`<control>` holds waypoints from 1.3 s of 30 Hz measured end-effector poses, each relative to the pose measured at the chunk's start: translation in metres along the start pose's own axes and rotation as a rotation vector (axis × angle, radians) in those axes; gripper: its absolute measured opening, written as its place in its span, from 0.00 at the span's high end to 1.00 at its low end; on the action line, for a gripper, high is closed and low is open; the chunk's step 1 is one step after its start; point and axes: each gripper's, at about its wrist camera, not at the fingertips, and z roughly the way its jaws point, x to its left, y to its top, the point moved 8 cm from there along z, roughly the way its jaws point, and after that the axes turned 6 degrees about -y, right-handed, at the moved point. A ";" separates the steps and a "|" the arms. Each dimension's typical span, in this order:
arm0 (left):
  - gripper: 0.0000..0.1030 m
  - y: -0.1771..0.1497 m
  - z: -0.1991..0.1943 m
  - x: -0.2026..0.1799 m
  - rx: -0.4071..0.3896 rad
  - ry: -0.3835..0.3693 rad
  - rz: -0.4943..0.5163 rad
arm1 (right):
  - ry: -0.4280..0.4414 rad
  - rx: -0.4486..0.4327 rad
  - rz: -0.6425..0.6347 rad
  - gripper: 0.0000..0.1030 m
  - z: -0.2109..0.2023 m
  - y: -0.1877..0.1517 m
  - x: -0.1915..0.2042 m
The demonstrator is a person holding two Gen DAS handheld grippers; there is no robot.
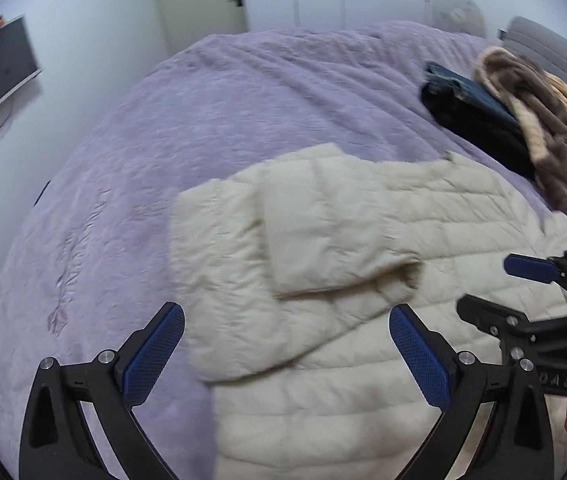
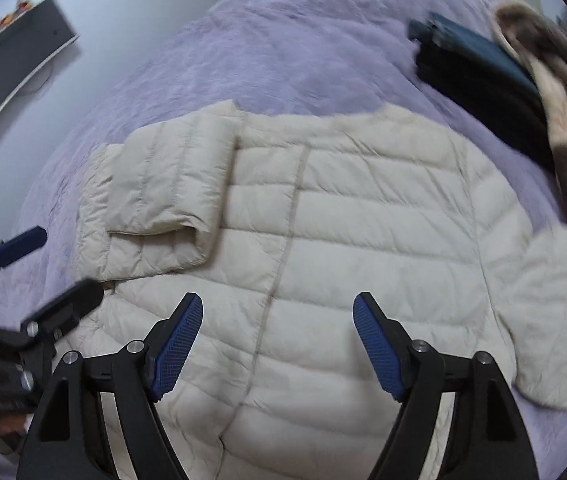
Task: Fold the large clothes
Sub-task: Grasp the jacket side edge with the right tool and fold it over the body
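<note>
The puffy cream jacket [image 2: 323, 216] lies flat on the near side of the purple bed [image 1: 203, 120], one sleeve [image 2: 163, 196] folded in, the other still out, and both the left gripper [image 1: 286, 356] and right gripper [image 2: 277, 344] are spread wide, holding nothing.

I see a cream jacket [image 2: 363, 216] quilted in horizontal bands on a lilac bedspread [image 1: 243, 92]. My gripper pads [image 2: 177, 346] are blue with mesh texture. Beyond lie black and dark teal folded clothes [image 2: 479, 84] and a brown-beige fur [image 1: 543, 120].

Black-framed left gripper [image 1: 286, 354] and right gripper [image 2: 278, 340], blue cross-hatched pads, silver screws.
</note>
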 end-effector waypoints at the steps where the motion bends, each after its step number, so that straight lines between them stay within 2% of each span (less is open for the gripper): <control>1: 0.00 0.002 0.003 0.021 0.001 0.030 -0.045 | -0.029 -0.013 -0.076 0.22 0.004 0.008 0.015; 6: 0.00 0.004 0.028 0.103 0.009 0.121 -0.233 | -0.164 -0.074 -0.340 0.22 0.032 0.033 0.060; 11: 0.00 -0.010 0.063 0.136 0.068 0.119 -0.336 | -0.266 -0.117 -0.428 0.22 0.056 0.042 0.069; 12: 0.00 -0.014 0.068 0.135 0.077 0.112 -0.342 | -0.271 -0.131 -0.413 0.28 0.057 0.044 0.069; 13: 0.00 -0.015 0.072 0.134 0.082 0.105 -0.342 | -0.265 -0.133 -0.387 0.57 0.058 0.045 0.068; 14: 0.00 -0.016 0.074 0.132 0.086 0.106 -0.337 | -0.272 -0.128 -0.352 0.75 0.059 0.046 0.066; 15: 0.00 -0.017 0.075 0.130 0.087 0.105 -0.328 | -0.264 -0.129 -0.297 0.86 0.056 0.047 0.060; 17: 0.00 -0.016 0.075 0.125 0.085 0.102 -0.308 | -0.209 -0.128 -0.160 0.89 0.048 0.048 0.044; 22: 0.00 -0.012 0.075 0.115 0.085 0.090 -0.262 | -0.126 -0.069 0.249 0.91 0.031 0.023 -0.007; 30: 0.00 -0.016 0.081 0.104 0.102 0.097 -0.204 | 0.074 0.060 0.805 0.91 0.029 -0.054 -0.056; 35: 0.00 -0.021 0.090 0.103 0.143 0.111 -0.180 | 0.145 0.087 1.014 0.90 0.027 -0.080 -0.073; 39: 0.00 -0.017 0.080 0.109 0.141 0.105 -0.216 | 0.116 0.099 1.035 0.90 0.014 -0.088 -0.084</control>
